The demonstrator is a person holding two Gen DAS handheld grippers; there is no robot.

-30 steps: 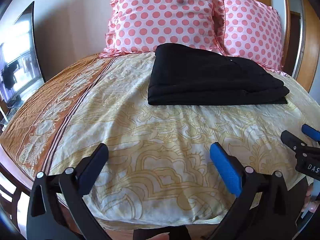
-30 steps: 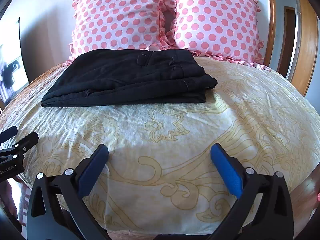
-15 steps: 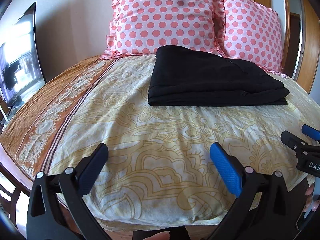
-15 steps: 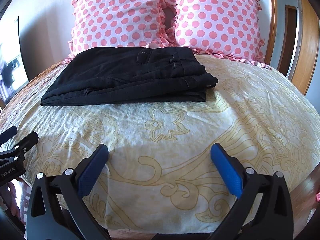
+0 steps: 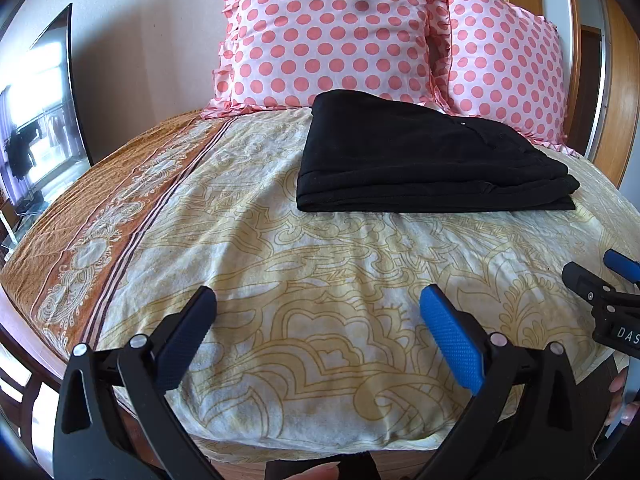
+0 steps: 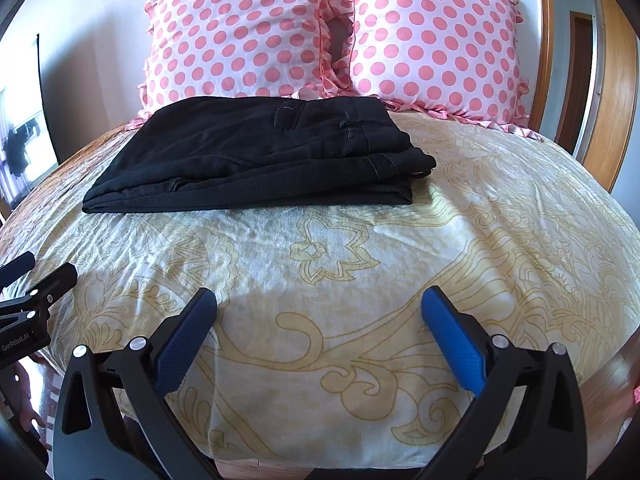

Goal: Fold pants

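Black pants [image 5: 420, 160] lie folded in a flat rectangular stack on the bed, just in front of the pillows; they also show in the right wrist view [image 6: 260, 152], with waistband and belt loops on the right side. My left gripper [image 5: 318, 308] is open and empty, held over the near edge of the bed, well short of the pants. My right gripper [image 6: 320, 308] is open and empty too, at the same distance. Each gripper shows at the edge of the other's view.
The bed has a cream and yellow patterned sheet [image 5: 320, 280] with an orange border on the left. Two pink polka-dot pillows [image 6: 248, 40] lean against the wall behind the pants. A TV screen [image 5: 36, 128] stands left; a wooden door frame [image 6: 612, 80] is right.
Both grippers have drifted slightly, with the views shifting a little downward. The pants have not moved. Both grippers stay open.
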